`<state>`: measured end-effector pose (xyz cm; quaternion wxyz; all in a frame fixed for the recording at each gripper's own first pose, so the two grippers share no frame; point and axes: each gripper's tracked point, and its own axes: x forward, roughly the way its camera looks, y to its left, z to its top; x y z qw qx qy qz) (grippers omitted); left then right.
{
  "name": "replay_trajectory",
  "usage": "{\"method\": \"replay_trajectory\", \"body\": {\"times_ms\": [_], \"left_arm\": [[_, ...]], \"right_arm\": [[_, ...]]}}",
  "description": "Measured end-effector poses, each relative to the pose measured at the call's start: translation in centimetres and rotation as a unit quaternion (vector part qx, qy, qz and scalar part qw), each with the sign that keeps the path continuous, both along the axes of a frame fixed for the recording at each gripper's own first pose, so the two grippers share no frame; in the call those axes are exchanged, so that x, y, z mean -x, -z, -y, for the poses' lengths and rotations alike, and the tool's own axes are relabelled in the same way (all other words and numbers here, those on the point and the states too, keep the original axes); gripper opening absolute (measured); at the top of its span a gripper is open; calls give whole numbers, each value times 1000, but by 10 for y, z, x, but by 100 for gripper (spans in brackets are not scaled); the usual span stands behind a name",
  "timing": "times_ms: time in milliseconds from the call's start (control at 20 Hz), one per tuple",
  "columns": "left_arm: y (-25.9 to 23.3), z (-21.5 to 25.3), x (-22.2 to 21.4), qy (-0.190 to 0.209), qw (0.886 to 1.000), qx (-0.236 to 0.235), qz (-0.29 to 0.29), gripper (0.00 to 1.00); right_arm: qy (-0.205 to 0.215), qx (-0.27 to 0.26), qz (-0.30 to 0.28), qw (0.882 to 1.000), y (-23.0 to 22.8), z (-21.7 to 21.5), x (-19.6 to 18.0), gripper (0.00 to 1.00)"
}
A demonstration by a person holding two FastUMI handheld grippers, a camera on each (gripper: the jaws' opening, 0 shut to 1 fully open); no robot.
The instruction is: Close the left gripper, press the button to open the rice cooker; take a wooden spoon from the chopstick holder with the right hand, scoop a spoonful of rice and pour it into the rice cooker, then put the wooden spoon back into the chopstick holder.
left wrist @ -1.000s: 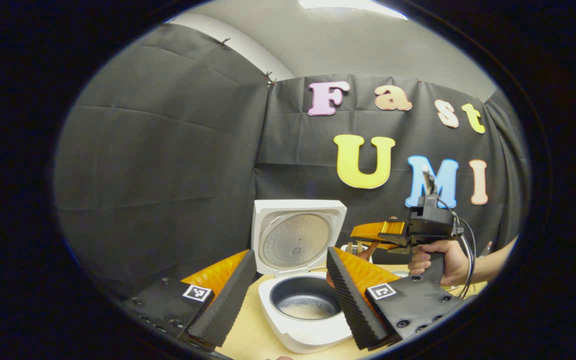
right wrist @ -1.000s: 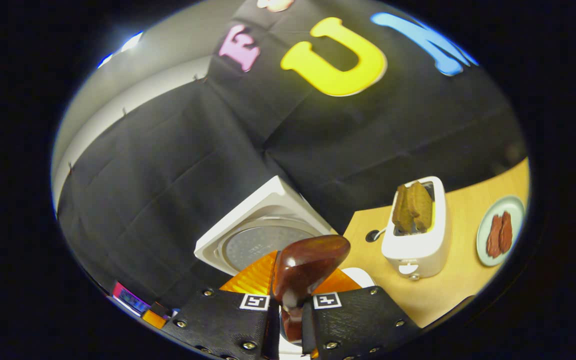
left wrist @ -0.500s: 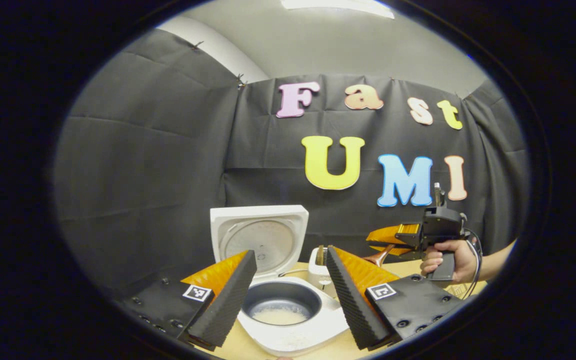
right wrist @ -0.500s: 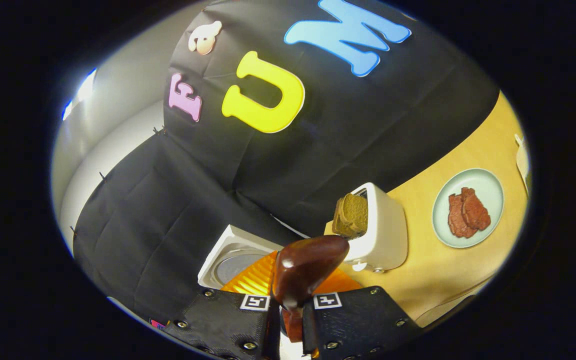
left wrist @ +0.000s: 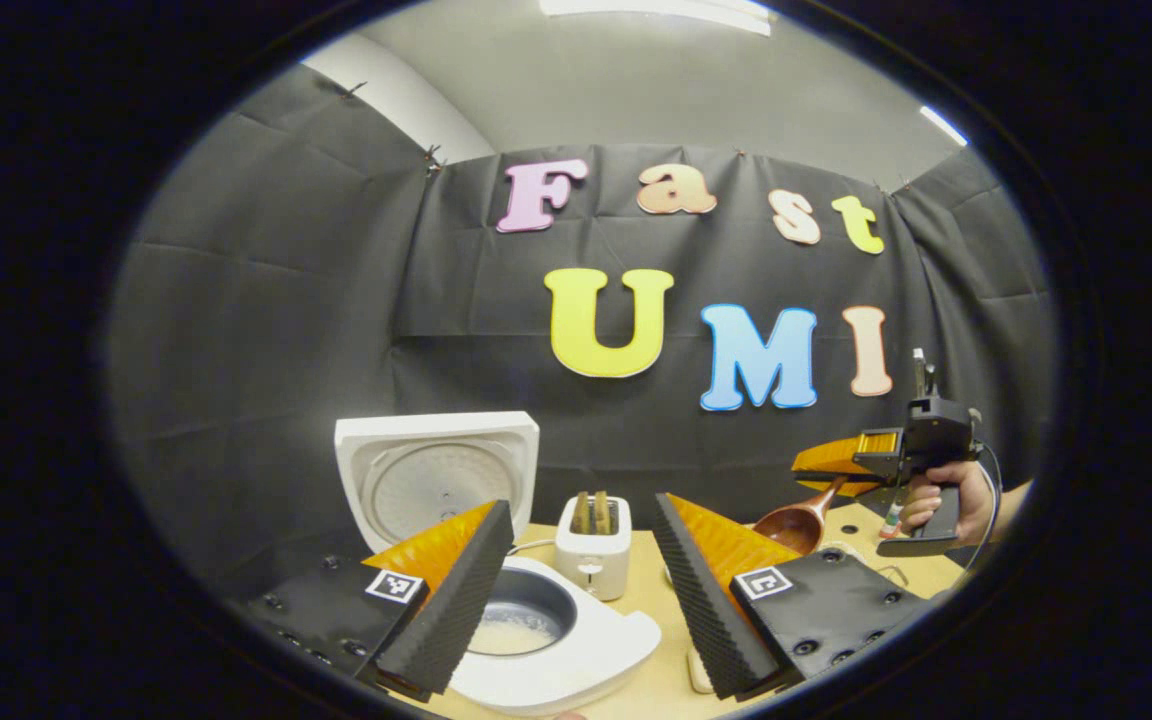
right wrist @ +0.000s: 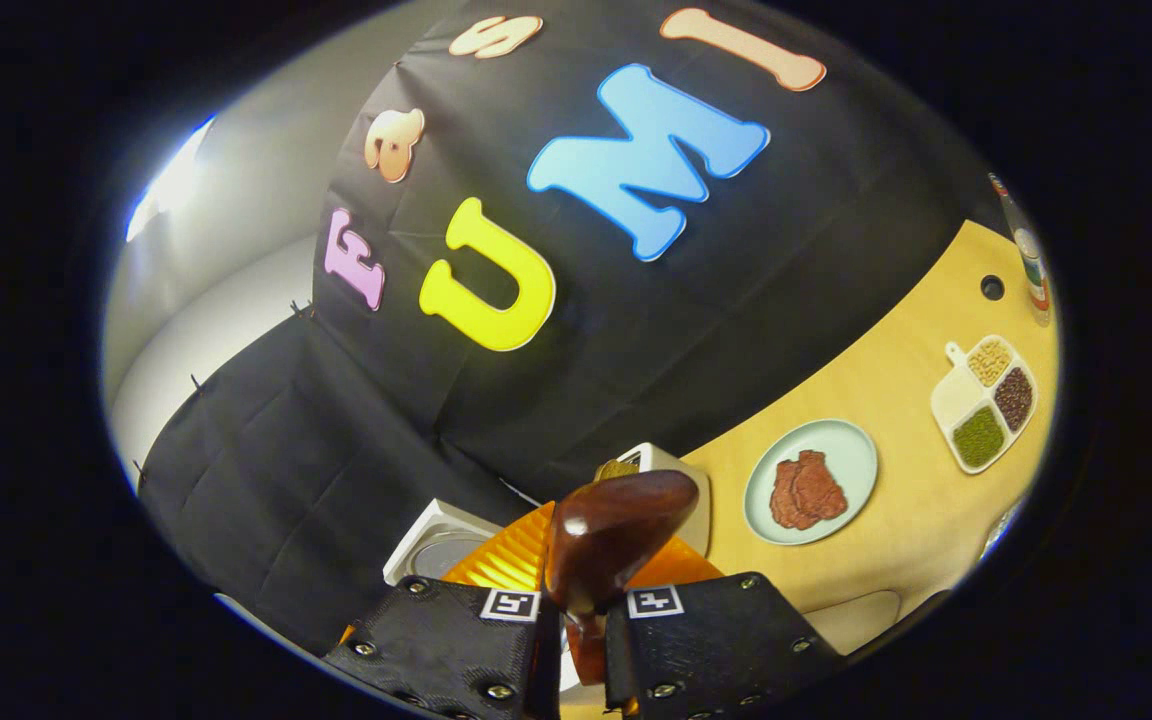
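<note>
Swung away rightward from the open rice cooker (left wrist: 496, 560), the wooden spoon (right wrist: 608, 535) is light, stiff and glossy-slick, clamped by its handle in the right gripper (right wrist: 581, 630), while the left gripper (left wrist: 576, 580) gapes wide, empty.

The left gripper view is looking level across the table (left wrist: 651, 590) toward the booth's back wall, close above the rice cooker (left wrist: 536, 640). The right gripper view is tilting, looking down from higher. Both are sharing the toaster (left wrist: 593, 545) and cooker lid (left wrist: 436, 475).
</note>
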<state>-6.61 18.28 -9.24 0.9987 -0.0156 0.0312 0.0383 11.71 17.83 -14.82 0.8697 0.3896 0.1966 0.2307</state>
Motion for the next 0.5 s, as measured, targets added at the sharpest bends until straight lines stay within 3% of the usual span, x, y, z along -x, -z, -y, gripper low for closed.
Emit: {"method": "replay_trajectory", "body": {"times_ms": [100, 200, 250, 500], "left_arm": [[3, 19, -7, 15, 1000, 10, -2, 98], [8, 38, -11, 30, 999, 15, -6, 98], [10, 48, -13, 38, 999, 16, -9, 98], [6, 88, -23, 72, 997, 13, -10, 99]], "right_arm": [[23, 4, -2, 1000, 2, 32, 5, 17], [46, 4, -4, 999, 1, 63, 9, 12], [56, 4, -5, 998, 1, 76, 11, 17], [116, 24, -11, 993, 12, 153, 22, 17]]}}
